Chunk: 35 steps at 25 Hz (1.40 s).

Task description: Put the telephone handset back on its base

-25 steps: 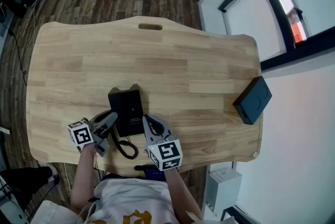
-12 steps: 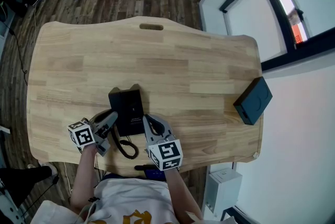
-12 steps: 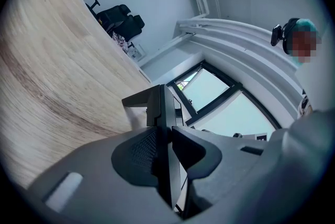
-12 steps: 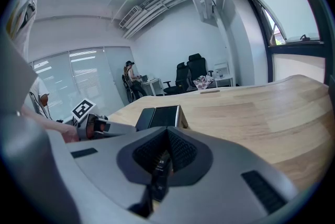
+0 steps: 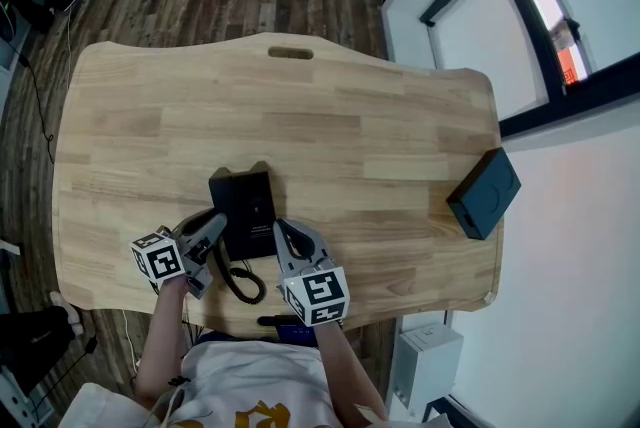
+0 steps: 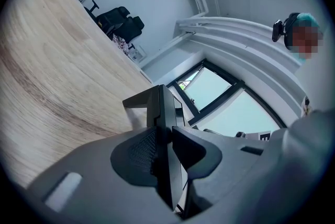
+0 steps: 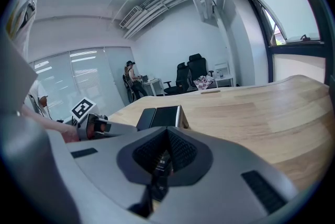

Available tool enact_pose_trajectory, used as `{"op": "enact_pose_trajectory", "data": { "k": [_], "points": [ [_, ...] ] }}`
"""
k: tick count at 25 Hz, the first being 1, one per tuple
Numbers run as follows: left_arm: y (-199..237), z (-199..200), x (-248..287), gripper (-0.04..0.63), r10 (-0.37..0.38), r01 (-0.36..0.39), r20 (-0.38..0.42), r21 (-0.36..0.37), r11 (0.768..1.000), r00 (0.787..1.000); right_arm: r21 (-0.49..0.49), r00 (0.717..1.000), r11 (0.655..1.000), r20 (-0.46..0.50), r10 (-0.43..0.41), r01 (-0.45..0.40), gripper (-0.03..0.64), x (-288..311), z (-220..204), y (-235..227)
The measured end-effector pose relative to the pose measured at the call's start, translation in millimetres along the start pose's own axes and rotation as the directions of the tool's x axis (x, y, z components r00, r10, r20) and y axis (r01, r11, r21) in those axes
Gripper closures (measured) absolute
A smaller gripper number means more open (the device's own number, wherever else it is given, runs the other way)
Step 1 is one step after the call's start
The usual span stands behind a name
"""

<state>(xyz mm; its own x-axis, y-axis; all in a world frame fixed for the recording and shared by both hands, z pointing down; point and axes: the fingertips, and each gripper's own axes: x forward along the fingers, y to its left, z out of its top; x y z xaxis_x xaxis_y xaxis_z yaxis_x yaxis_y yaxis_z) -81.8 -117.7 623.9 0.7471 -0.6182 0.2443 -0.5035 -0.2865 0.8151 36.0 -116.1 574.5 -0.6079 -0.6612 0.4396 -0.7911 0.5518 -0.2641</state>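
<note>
I have my left claw (image 5: 213, 226) at the left side of the base (image 5: 250, 204), which sits by the near edge of the desk (image 5: 350, 116), left of its middle. In the left gripper view the jaws stand partly apart with a thin dark slab edge-on between them and a pad against each face. I read that slab as the handset (image 6: 163, 105), gripped.

From above, the claw covers the handset's near end. It is black on black there, so I cannot separate handset from base, nor tell whether it is seated or held just over it. The right gripper view shows a darker strip along the base's left part, with the left claw reaching to its near end.

The coiled cord (image 5: 240, 282) loops out from under the left claw toward the near edge. Both its ends are hidden.

My right claw (image 5: 284, 230) lies just beside the base's near right corner; whether it touches I cannot tell. In its own view the jaws are closed together, tips meeting, gripping nothing. Something with small print shows through the slit lower down, too small to read.

A dark box (image 5: 483, 191) lies at the right edge, well apart from the base. A dark object (image 5: 283, 322) peeks out below the near edge, mostly hidden by the right claw.
</note>
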Motion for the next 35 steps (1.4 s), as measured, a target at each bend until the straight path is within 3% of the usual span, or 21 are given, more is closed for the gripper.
{"op": "enact_pose_trajectory", "data": {
  "k": [21, 35],
  "points": [
    [0, 0, 0, 0.511, 0.069, -0.069, 0.004, 0.018, 0.997, 0.998, -0.013, 1.0, 1.0, 0.008, 0.0, 0.001, 0.611, -4, 6, 4],
    [9, 6, -10, 0.423, 0.242, -0.243, 0.028, 0.099, 0.965, 0.97, -0.036, 0.999, 0.999, 0.039, -0.022, 0.023, 0.611, -19, 19, 9]
  ]
}}
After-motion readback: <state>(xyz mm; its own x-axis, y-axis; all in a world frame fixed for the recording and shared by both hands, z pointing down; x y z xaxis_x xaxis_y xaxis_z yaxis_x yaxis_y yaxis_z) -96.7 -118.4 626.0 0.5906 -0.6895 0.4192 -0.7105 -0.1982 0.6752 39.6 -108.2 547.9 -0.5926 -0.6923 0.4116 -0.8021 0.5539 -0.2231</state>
